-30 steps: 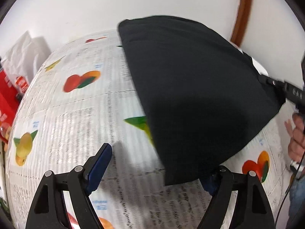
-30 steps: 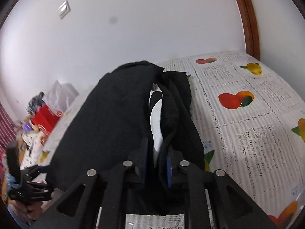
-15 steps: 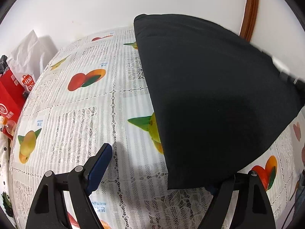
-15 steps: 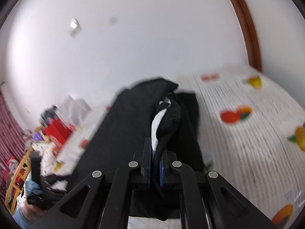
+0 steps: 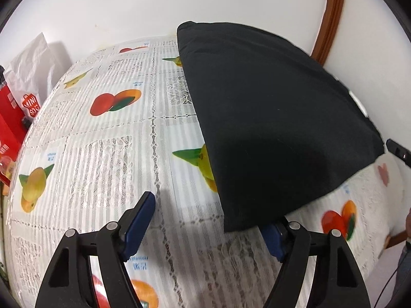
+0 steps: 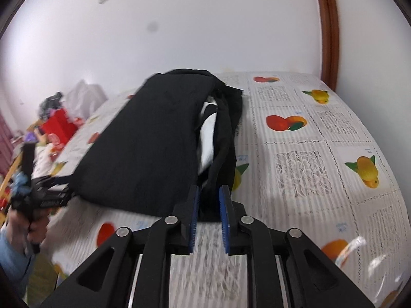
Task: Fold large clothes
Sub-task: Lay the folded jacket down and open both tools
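A folded black garment (image 5: pixel 269 128) lies on the fruit-print tablecloth (image 5: pixel 108 159). My left gripper (image 5: pixel 210 220) is open wide; its near corner of the cloth lies just over the right finger (image 5: pixel 274 236), not pinched. In the right wrist view the garment (image 6: pixel 143 143) shows a white inner layer at its open edge. My right gripper (image 6: pixel 209 200) has its jaws parted a little, with the garment's black edge just at the fingertips, no longer pinched. The left gripper (image 6: pixel 48 192) shows at the garment's far left corner.
A red box (image 5: pixel 10 118) and a white bag (image 5: pixel 33 71) stand at the table's left end. A white wall and a brown door frame (image 5: pixel 331 18) lie behind. The tablecloth (image 6: pixel 321 159) stretches right of the garment.
My right gripper has opened slightly and let the garment's edge go; the garment has dropped lower onto the table. My left gripper stays open at its corner.
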